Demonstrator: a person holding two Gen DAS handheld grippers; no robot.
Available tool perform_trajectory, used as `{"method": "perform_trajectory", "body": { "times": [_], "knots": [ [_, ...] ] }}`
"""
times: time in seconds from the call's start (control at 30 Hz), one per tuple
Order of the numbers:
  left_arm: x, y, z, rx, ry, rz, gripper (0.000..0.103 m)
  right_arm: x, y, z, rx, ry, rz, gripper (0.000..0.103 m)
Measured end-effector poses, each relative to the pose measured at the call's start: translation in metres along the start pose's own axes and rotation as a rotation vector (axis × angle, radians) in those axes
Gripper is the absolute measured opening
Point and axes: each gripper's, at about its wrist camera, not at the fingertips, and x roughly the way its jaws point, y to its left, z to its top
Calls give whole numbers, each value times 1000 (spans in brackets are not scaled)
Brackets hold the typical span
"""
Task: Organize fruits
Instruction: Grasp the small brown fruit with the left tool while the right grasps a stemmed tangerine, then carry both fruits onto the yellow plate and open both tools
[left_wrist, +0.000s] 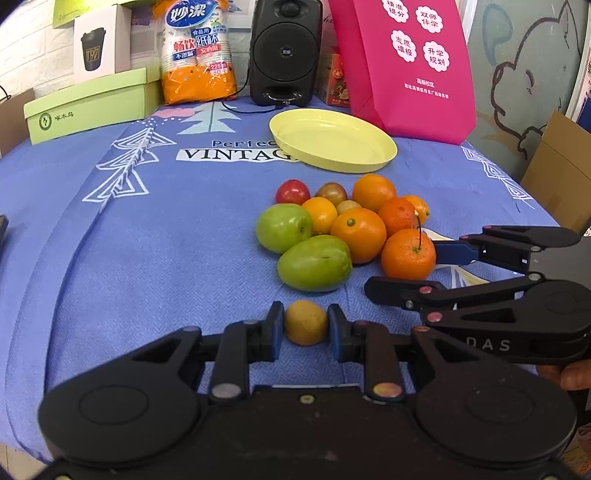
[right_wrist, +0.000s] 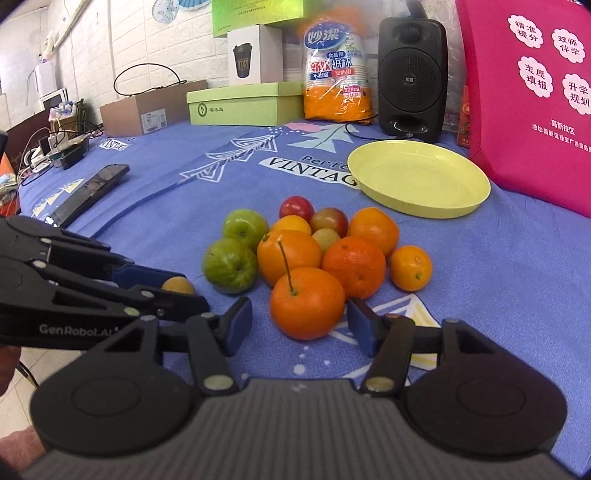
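Note:
A pile of fruit lies on the blue cloth: several oranges, two green fruits (left_wrist: 314, 262), red and small ones. My left gripper (left_wrist: 306, 328) is shut on a small yellow-brown fruit (left_wrist: 306, 322), also visible in the right wrist view (right_wrist: 178, 286). My right gripper (right_wrist: 299, 325) is open with its fingers on either side of a stemmed orange (right_wrist: 307, 302), which also shows in the left wrist view (left_wrist: 408, 254). An empty yellow plate (left_wrist: 369, 155) (right_wrist: 476, 192) sits behind the pile.
A pink bag (left_wrist: 410, 66), a black speaker (left_wrist: 284, 51), a pack of paper cups (left_wrist: 197, 55) and a green box (left_wrist: 92, 107) line the back. A phone (right_wrist: 88, 192) lies at the left on the cloth.

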Motion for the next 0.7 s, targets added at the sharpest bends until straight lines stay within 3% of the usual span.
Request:
{"method": "perform_trajectory", "body": {
  "times": [0.1, 0.47, 0.7],
  "knots": [
    [-3, 1, -1, -5, -10, -1, 24, -2, -2, 0, 9, -7, -6, 40],
    [-23, 4, 9, -7, -47, -11, 24, -27, -13, 0, 34, -24, 9, 39],
    [-30, 3, 40, 34, -91, -29, 24, -52, -24, 21, 19, -101, -23, 39]
  ]
}}
